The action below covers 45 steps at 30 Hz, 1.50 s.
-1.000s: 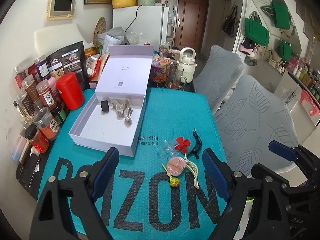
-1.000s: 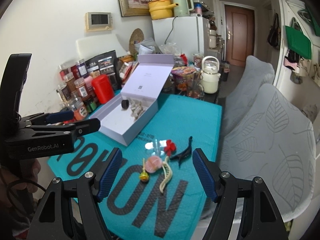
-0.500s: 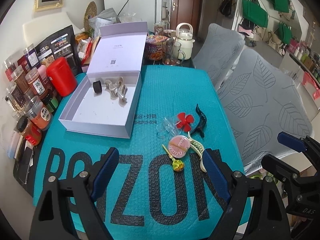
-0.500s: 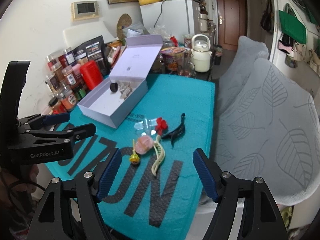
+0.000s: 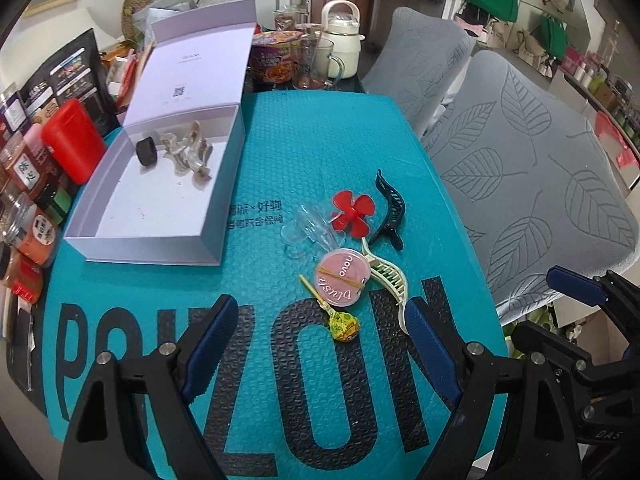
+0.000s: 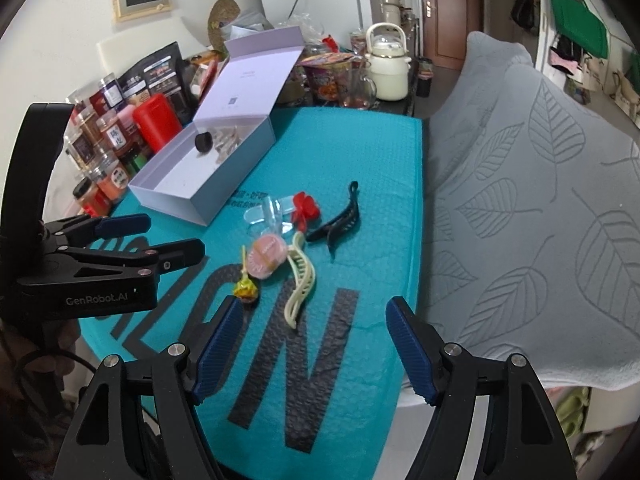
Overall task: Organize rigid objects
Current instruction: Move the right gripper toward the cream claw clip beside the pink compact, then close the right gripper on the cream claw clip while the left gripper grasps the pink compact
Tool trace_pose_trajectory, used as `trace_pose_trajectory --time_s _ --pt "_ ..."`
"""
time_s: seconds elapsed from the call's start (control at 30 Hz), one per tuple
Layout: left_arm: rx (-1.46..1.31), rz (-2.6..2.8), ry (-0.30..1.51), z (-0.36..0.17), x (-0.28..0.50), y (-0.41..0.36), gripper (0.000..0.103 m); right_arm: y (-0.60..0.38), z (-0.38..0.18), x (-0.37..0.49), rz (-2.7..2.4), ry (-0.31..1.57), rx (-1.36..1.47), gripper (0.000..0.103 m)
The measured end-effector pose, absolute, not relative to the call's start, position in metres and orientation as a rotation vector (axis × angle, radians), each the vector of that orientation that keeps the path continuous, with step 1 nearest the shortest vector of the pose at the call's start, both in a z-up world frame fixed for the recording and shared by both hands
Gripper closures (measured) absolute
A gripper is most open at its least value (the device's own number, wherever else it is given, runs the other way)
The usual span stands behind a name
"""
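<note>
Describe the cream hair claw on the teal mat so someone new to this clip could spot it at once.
Start at the open white box on the teal mat, then look right to the small cluster of loose items. The cream hair claw lies at the cluster's near right edge, beside the round pink compact. It alone is pale, long, curved and toothed; the other claw is dark.

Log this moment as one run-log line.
left claw: open, empty | right claw: open, empty | loose: cream plastic hair claw clip | white cardboard box: open

The round pink compact [image 5: 340, 278] at centre frame reads "novo blush"; the black left gripper [image 6: 116, 236], at left, reads "GenRobot.AI".
</note>
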<state>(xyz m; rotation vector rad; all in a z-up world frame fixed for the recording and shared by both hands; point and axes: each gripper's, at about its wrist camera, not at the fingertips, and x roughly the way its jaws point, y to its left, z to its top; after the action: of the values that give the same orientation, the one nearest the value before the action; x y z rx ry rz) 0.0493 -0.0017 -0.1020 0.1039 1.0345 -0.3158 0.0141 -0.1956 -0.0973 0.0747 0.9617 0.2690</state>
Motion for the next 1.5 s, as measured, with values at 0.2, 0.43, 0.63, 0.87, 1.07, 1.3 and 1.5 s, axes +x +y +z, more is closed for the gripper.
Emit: trace_pose_trajectory --time_s 0.2,0.43,0.63,0.87,1.07,1.3,1.5 --pt "0.131 -0.364 1.062 -0.122 0.057 -0.009 0.017 -0.197 -0.120 0.021 0.256 1.012 0.097 0.028" --pt "0.145 -0.396 1.108 -0.148 0.066 -0.012 0.017 -0.195 -0.145 0.033 0.249 1.063 0.117 0.028" --pt "0.161 -0.433 1.100 -0.162 0.078 -0.014 0.017 -0.192 -0.163 0.040 0.249 1.094 0.127 0.028" --pt "0.182 -0.505 1.113 -0.177 0.097 -0.019 0.017 -0.186 -0.179 0.053 0.238 1.128 0.140 0.028" --pt "0.212 -0.558 1.125 -0.187 0.106 -0.021 0.017 -0.181 -0.186 0.065 0.233 1.147 0.138 0.030" --pt "0.223 -0.609 1.121 -0.192 0.114 -0.031 0.021 -0.177 -0.194 0.079 0.237 1.167 0.126 0.031" --pt "0.276 -0.654 1.108 -0.196 0.115 -0.038 0.043 -0.175 -0.196 0.088 0.236 1.173 0.115 0.031"
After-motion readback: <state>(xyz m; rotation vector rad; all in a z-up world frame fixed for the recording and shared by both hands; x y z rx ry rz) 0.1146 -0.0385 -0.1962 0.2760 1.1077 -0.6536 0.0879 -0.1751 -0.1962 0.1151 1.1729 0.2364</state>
